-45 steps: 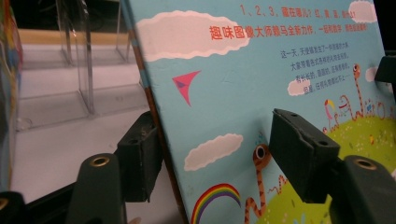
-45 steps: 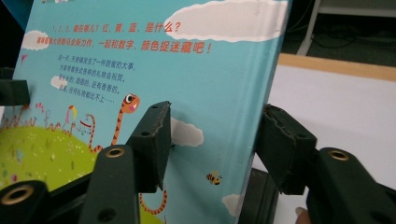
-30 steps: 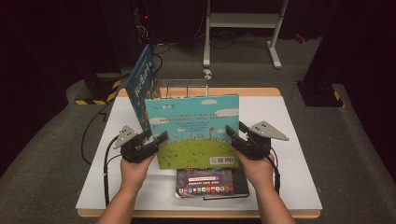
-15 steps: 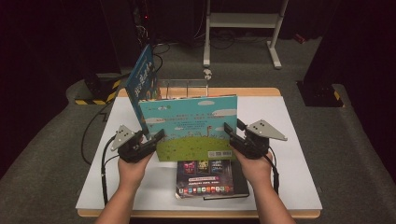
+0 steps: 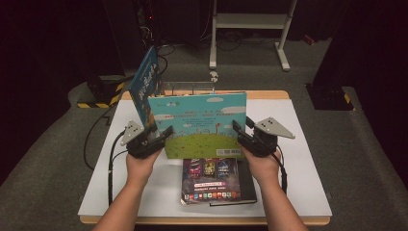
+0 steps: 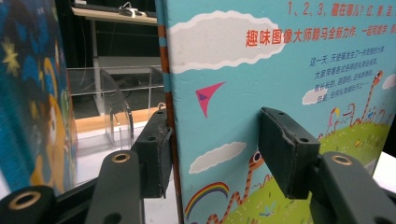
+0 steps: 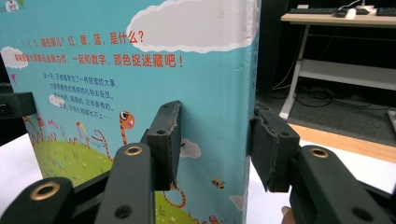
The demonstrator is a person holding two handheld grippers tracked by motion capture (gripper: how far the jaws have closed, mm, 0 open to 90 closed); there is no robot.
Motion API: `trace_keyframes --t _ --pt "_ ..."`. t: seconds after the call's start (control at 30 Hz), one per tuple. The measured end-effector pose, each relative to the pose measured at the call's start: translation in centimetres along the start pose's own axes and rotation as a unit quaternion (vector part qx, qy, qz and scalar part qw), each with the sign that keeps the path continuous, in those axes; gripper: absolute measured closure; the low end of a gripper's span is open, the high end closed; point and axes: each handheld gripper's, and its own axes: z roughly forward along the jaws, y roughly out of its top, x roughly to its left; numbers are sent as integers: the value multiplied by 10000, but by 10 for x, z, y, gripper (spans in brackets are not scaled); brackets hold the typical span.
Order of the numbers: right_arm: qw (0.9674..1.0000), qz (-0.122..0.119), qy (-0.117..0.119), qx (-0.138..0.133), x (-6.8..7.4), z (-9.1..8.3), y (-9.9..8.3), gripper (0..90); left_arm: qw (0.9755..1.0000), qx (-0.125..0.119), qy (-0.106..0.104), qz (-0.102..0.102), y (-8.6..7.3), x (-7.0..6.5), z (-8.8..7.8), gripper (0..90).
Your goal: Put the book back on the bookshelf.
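Two grippers hold one picture book upright above the white table [image 5: 298,144], one at each side edge. Farthest left in the high view, a blue book [image 5: 146,84] stands tilted at the table's back left, beside a clear acrylic rack [image 5: 185,87] near the far edge. Next comes the left gripper [image 5: 163,136], its hand entering from the bottom, with a grey three-cornered plate on top. In the left gripper view its two black jaws sit on either side of the picture book [image 5: 197,122] at the striped spine edge: one pad lies against the far side of the spine, the other presses on the printed cover near a pink kite, so the jaws are clamped on the book. The cover, sky blue with white clouds, red and black lettering, a green hill and striped snakes, faces the person and stands roughly vertical, its lower edge lifted clear of the table. Directly below it and nearer the person, a dark book [image 5: 216,183] lies flat on the table, its glossy cover showing rows of small pictures. On the right, the right gripper [image 5: 239,131] grips the book's other side edge; in the right gripper view its pads close on the front and back of the cover, with the board squeezed between them.
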Motion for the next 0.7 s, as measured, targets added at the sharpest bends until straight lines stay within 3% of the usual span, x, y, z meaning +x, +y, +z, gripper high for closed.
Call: trace_keyframes --t 0.43,0.7 --pt "9999 57 -94 -91 -14 21 11 555 9998 -115 -42 143 8 12 32 457" --pt "9998 7 -126 -173 -18 31 14 553 9995 -119 87 280 6 18 44 444"
